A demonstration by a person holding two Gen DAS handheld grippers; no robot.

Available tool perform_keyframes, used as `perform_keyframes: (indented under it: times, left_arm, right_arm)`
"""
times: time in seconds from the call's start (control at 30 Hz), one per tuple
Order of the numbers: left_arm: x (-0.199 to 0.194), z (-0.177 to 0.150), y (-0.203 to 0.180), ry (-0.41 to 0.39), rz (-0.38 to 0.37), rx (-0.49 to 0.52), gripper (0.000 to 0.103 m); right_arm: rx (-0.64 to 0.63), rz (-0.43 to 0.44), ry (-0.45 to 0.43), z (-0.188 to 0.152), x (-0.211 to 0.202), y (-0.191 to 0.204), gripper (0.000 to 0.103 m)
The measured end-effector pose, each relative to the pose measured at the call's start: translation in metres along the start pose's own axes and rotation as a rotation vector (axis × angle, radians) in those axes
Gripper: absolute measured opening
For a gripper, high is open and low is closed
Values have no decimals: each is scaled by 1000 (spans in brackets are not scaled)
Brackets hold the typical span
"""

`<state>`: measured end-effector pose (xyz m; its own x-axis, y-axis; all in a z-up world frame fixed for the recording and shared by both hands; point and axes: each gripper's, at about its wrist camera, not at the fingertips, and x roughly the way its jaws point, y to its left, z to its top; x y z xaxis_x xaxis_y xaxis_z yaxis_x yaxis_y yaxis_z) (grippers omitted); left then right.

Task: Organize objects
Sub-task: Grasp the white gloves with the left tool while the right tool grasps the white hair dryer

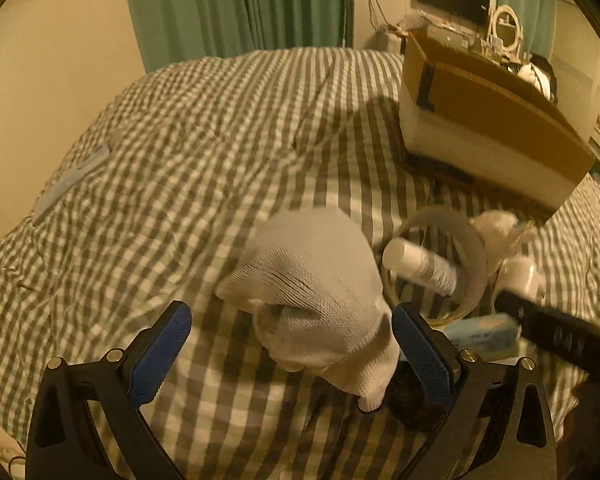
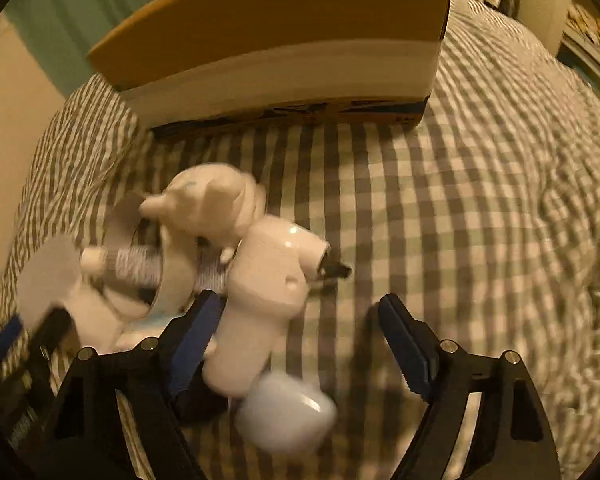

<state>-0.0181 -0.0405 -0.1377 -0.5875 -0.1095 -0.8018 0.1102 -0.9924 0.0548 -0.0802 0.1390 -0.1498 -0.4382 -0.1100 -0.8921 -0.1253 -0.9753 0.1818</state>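
A white knitted sock (image 1: 312, 292) lies crumpled on the checked bedcover (image 1: 220, 140). My left gripper (image 1: 290, 314) stands open around it, its blue pads apart from each other, the right pad close against the sock's edge. To the right lies a heap: a tape roll (image 1: 466, 240), a white tube (image 1: 420, 266) and a blue packet (image 1: 484, 336). My right gripper (image 2: 300, 300) is open over the bed. A white plastic device with a dark tip (image 2: 268, 292) lies between its fingers, against the left pad (image 2: 196, 332). A pale rounded case (image 2: 288, 416) lies just below it.
A cardboard box (image 2: 284, 40) with a white band stands on the bed behind the heap. A white bear-shaped item (image 2: 212, 200) leans on the tape roll (image 2: 172, 264). Green curtains (image 1: 240, 4) and a wall lie beyond the bed. Bare bedcover stretches right of the right gripper.
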Motion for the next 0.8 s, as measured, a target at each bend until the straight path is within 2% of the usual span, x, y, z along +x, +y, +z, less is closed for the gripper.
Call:
perform_keyframes:
  times: [0.1,0.17,0.2,0.37,0.5,0.6,0.8]
  left_arm:
    - [12,-4,0,8,-38,-24,97]
    - [19,-5,-1,15,-66,-42,93]
    - [23,-5,-4,16,-66,-38,90]
    - [31,-4,-19,8,-36,21,78]
    - [26,-1,-22,10,-34,48,57]
    - [19,3,-16,20,-47,40,46]
    - [-6,14,-3,38,-58,3,35]
  right_arm:
    - [-3,-2,-15,7,12,2,78]
    - [-14,-2,-26,9,17,3,74]
    - [-26,-2,-34,10,18,4,68]
    - [-60,1,-40,9,23,12,68]
    - [-51,4,-27,10,26,15,67]
    - [-53,17,-27,12,19,19,67]
    - [-39,31,-62,18,-11,7,67]
